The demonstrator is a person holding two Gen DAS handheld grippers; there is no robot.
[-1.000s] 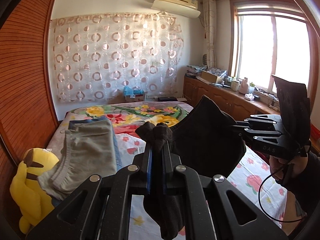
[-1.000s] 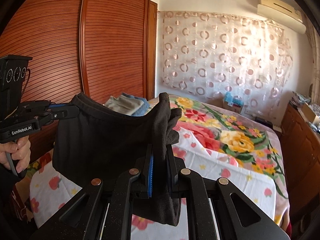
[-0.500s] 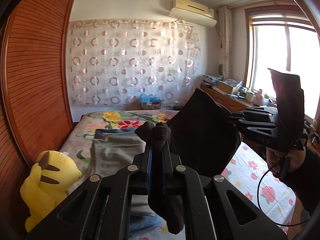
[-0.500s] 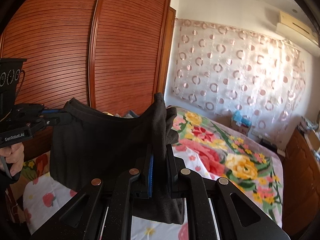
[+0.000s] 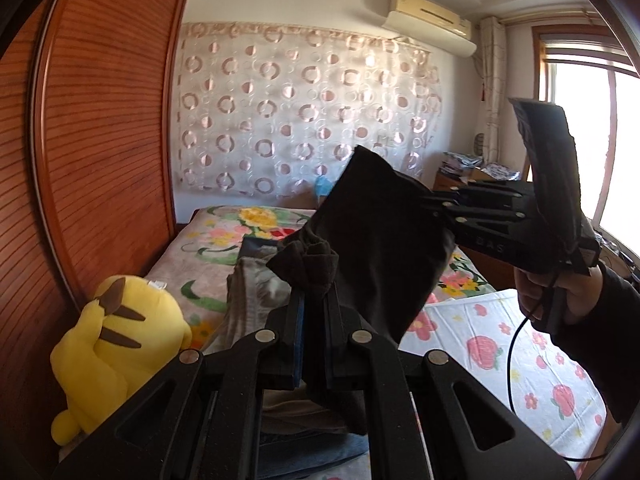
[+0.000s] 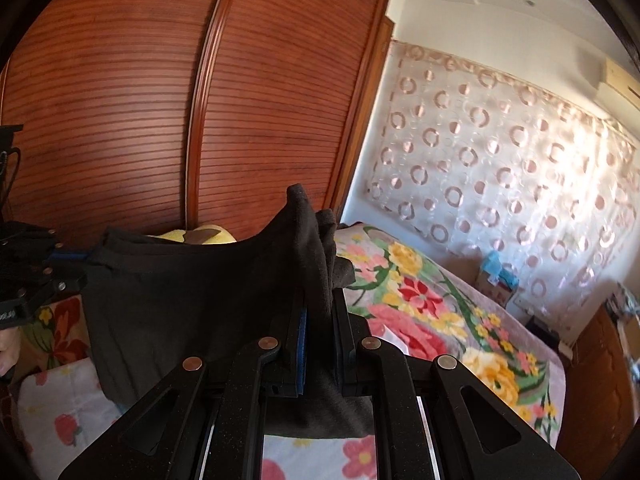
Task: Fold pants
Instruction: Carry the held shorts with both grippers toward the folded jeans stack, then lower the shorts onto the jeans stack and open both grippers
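Dark brown pants (image 5: pixel 380 240) hang stretched in the air between my two grippers, above the bed. My left gripper (image 5: pixel 313 304) is shut on a bunched corner of the cloth, low in the middle of the left wrist view. At the right of that view a hand holds my right gripper (image 5: pixel 434 202), clamped on the opposite corner. In the right wrist view the right gripper (image 6: pixel 318 304) pinches the pants (image 6: pixel 192 292), and the left gripper (image 6: pixel 86 258) holds the far corner at the left edge.
The bed (image 5: pixel 500 344) carries a floral sheet. Folded grey and blue garments (image 5: pixel 256 296) lie on it beside a yellow plush toy (image 5: pixel 116 344). A slatted wooden wardrobe (image 6: pixel 160 100) stands along the left. A circle-patterned curtain (image 5: pixel 304 112) covers the far wall; a window (image 5: pixel 600 140) is at the right.
Both grippers have carried the pants leftward toward the wardrobe side. The plush toy and the folded pile have come nearer and more central in the left wrist view. Both grips are unchanged.
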